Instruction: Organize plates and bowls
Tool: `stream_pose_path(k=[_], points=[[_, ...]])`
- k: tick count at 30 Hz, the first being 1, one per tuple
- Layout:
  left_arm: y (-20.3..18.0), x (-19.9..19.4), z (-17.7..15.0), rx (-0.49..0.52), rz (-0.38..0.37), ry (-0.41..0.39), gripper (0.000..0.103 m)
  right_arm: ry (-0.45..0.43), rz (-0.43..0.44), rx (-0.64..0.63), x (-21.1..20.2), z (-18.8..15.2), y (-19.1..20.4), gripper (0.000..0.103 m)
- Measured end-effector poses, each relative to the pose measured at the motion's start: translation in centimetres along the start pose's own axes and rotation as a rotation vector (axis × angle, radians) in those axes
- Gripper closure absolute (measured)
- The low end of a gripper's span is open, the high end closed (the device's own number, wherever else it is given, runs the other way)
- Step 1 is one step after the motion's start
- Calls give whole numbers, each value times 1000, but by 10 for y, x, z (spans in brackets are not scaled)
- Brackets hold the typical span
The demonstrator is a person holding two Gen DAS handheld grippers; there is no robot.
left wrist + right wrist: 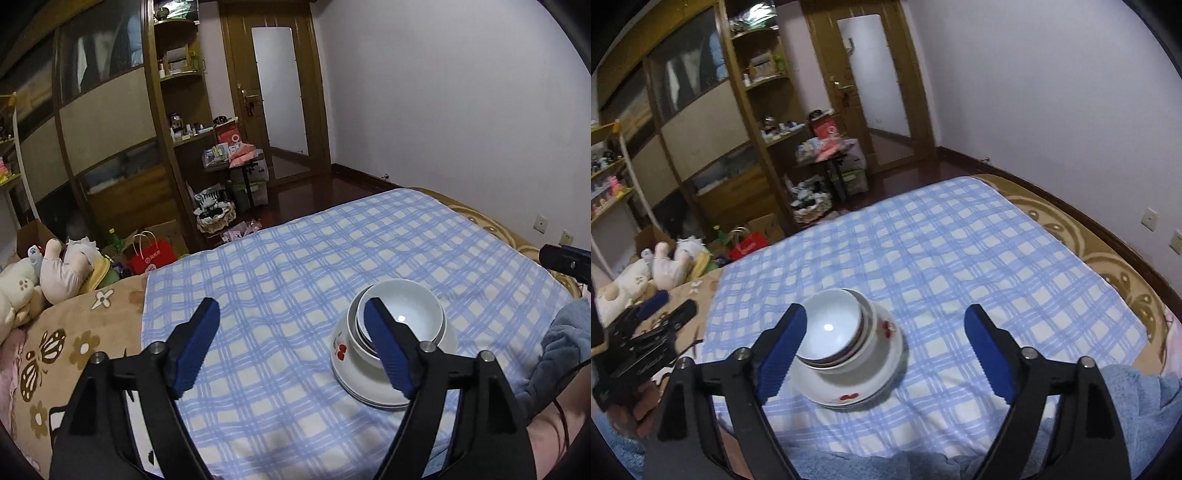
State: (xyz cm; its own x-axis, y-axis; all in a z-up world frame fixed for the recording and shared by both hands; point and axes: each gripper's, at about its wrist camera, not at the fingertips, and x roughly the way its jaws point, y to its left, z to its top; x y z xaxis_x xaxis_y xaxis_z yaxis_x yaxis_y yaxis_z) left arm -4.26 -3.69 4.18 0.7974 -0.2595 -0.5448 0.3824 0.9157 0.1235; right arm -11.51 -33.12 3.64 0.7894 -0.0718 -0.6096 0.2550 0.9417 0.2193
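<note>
Both wrist views, one moment. My left gripper [291, 319] has its fingers spread wide and holds nothing; my right gripper [884, 325] likewise stands wide and empty. Both hang above the bed [480, 212], which carries a blue checked cloth [280, 266].

The task's things are gathered into one stack [849, 354] on the cloth, toward its near edge, well apart from the far edge and the far corners. Between my two grippers, it sits to the right of the left one and to the left of the right one. At the bottom lie the plates [886, 387], at least two by the rims that show, the top one marked with a red pattern. On them stands a larger bowl [347, 350] with a red fruit motif on its wall. Nested inside it is a plain white bowl [402, 310], with the rim of another bowl or two showing between; the exact count I cannot tell. The stack looks upright and fairly centred on the plates.

No other plate or bowl appears on the cloth in either view. I judge the organizing as essentially complete: plates below, bowls nested above, neither gripper touching the stack. What may remain is only a withdrawal of both grippers, or a small straightening if the nest sits off-centre.

Stuffed toys [55, 273] lie off the cloth's left edge.
</note>
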Motion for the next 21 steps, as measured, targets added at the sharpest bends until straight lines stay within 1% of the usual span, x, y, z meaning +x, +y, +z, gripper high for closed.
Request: stream_pose_path(k=[4, 7, 11, 13, 21], points=[[-1, 3, -9, -1, 34, -7, 18, 15, -7, -19, 6, -5, 0, 0], [2, 5, -17, -11, 64, -24, 18, 2, -11, -45, 5, -7, 4, 0], [8, 8, -21, -33, 66, -19, 18, -29, -17, -39, 1, -9, 4, 0], [9, 9, -22, -31, 78, -20, 18, -43, -28, -44, 0, -9, 4, 0], [11, 11, -25, -35, 81, -16, 18, -128, -71, -78, -14, -11, 12, 0]])
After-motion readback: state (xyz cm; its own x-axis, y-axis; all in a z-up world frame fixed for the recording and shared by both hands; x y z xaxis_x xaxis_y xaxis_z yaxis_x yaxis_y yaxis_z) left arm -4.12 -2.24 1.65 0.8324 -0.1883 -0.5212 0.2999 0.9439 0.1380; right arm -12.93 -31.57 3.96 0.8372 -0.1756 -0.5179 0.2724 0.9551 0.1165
